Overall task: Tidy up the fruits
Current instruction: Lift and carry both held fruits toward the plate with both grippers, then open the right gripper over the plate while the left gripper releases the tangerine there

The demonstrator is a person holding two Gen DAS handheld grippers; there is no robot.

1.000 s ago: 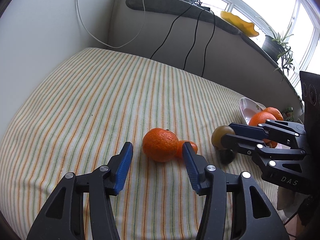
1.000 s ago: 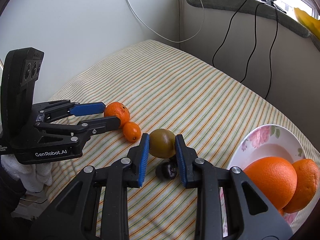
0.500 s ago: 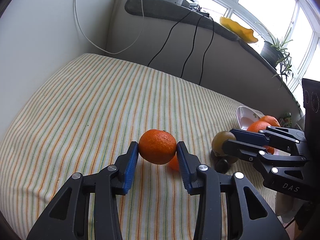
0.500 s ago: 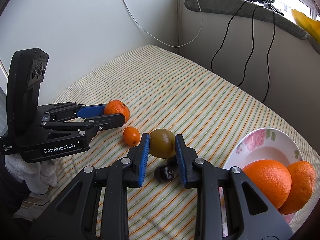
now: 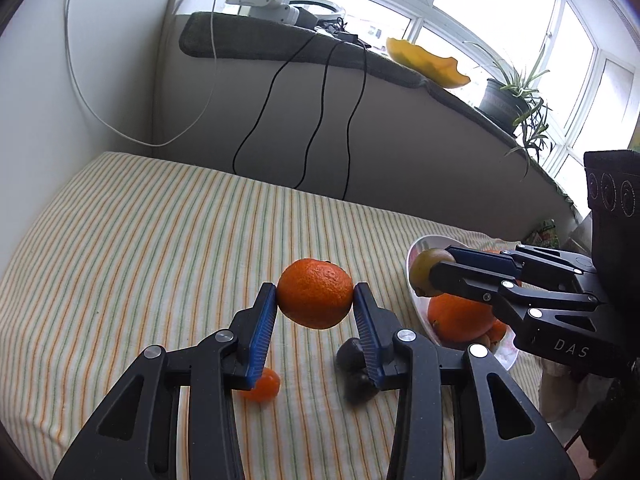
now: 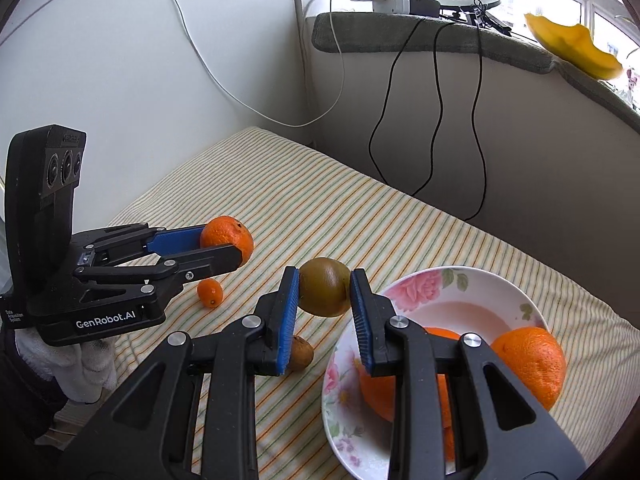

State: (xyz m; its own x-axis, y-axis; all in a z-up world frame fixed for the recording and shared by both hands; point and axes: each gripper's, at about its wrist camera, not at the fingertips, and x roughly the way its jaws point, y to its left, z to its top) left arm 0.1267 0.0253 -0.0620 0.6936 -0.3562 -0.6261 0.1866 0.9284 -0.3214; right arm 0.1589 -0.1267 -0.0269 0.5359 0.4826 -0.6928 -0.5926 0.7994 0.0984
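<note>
Left gripper (image 5: 315,312) is clamped on the mandarin (image 5: 315,293), right gripper (image 6: 323,300) on the brownish-green fruit (image 6: 323,292); both fruits are in the air, the right one near the plate's (image 6: 480,296) rim. Risk: both are pinched out at the pad tips, so a jolt could roll one out. The plate already holds oranges (image 6: 530,362), so a dropped fruit may bounce off onto the striped cloth (image 6: 320,200).

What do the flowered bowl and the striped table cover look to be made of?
Bowl: likely glazed ceramic or porcelain; glossy white with a printed rose pattern, though melamine is possible. Table cover: woven fabric, matte, with fine orange and green stripes and soft rounded edges.
</note>
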